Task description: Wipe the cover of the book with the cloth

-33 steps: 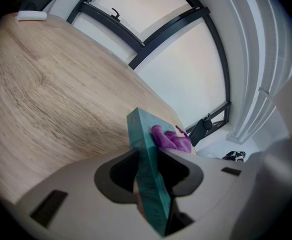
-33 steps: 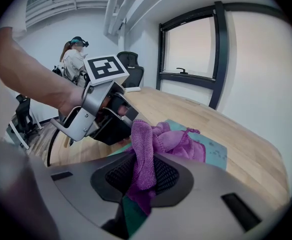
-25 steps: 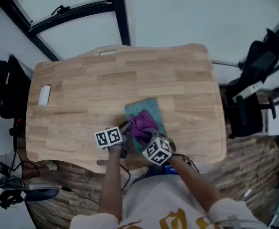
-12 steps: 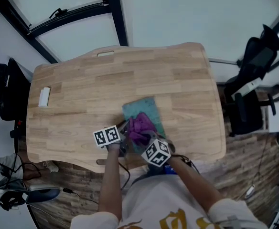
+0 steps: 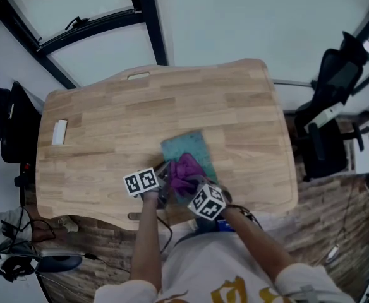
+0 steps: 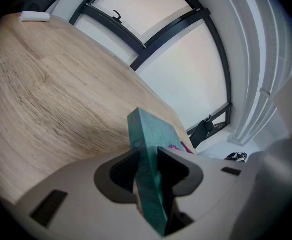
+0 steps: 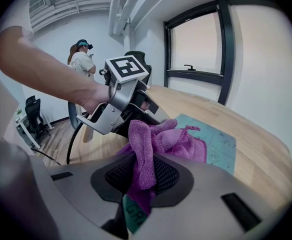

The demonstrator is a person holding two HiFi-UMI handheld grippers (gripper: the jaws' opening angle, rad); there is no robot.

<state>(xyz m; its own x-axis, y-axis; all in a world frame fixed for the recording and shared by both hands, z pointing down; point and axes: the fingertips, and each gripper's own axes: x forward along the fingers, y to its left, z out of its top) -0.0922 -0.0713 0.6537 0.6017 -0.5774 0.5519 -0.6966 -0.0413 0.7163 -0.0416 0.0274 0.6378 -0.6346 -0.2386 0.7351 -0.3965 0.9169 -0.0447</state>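
Head view was where the cloth (image 5: 183,172) was seen pulled a bit nearer over the book (image 5: 187,145) on the table (image 5: 108,125), so wiping was judged under way, while the book's edge was pinched by the left gripper (image 6: 147,166) and the cloth was gripped by the right gripper (image 7: 143,174).

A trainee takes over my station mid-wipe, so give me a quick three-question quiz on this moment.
1. True or false: the left gripper has its fingers shut on the edge of the book.
2. What does the right gripper hold? A) a sponge B) the purple cloth C) nothing
3. Fill in: the book lies on a ____ table.

Key: 1 true; 2 B; 3 wooden.
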